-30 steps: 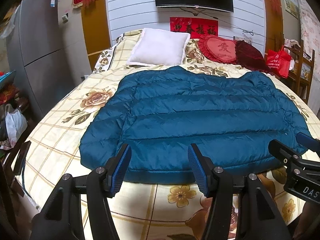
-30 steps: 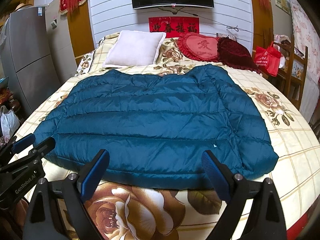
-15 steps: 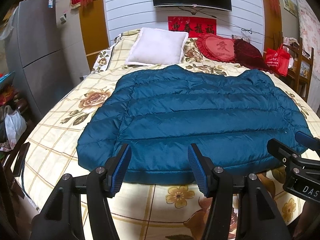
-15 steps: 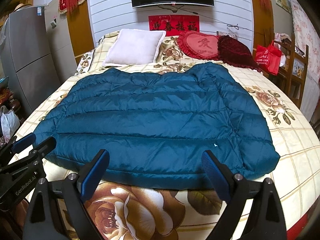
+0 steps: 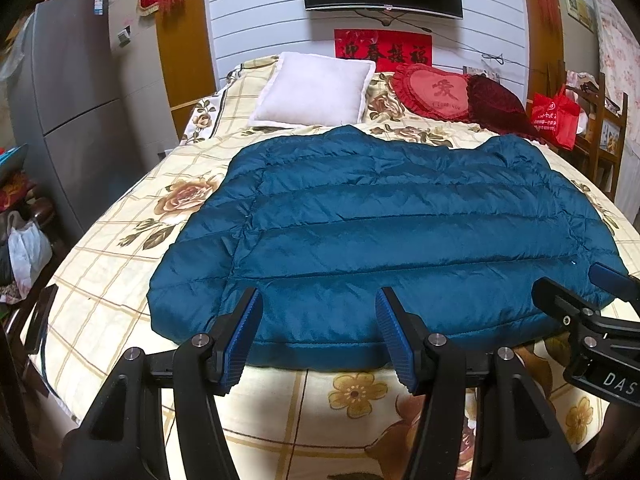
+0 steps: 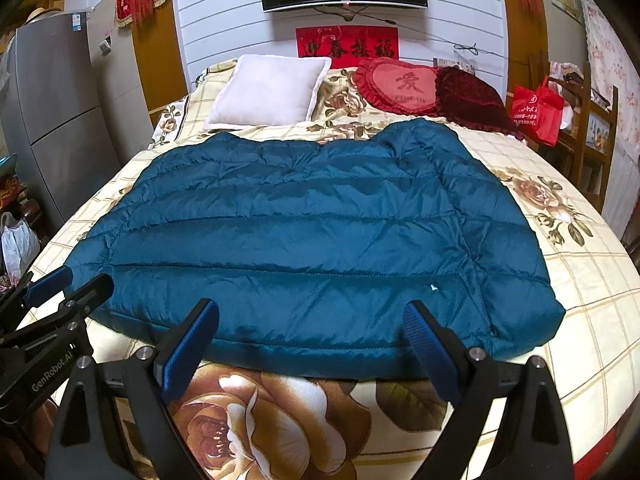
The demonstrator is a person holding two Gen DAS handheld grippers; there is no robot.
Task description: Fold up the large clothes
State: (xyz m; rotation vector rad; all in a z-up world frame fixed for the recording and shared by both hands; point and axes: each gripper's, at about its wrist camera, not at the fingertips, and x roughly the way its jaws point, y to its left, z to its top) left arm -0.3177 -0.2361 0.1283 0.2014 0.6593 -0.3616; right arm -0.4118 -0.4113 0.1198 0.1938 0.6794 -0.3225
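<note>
A teal quilted down jacket (image 5: 392, 232) (image 6: 312, 232) lies spread flat on the bed, hem toward me, sleeves folded in along both sides. My left gripper (image 5: 320, 300) hovers open just short of the hem's left part, nothing between its blue pads. My right gripper (image 6: 312, 312) hangs open and wider over the hem's right part, also holding nothing. Each gripper shows in the other's view: the right one (image 5: 600, 280) at the right edge, the left one (image 6: 68, 284) at the left edge.
The bed (image 5: 120, 272) has a cream floral checked cover. A white pillow (image 5: 316, 92), a red heart cushion (image 5: 432, 92) and a dark red cushion (image 5: 496, 106) lie at its head. A grey fridge (image 5: 76, 120) stands left; a red bag (image 5: 554, 120) and wooden shelf right.
</note>
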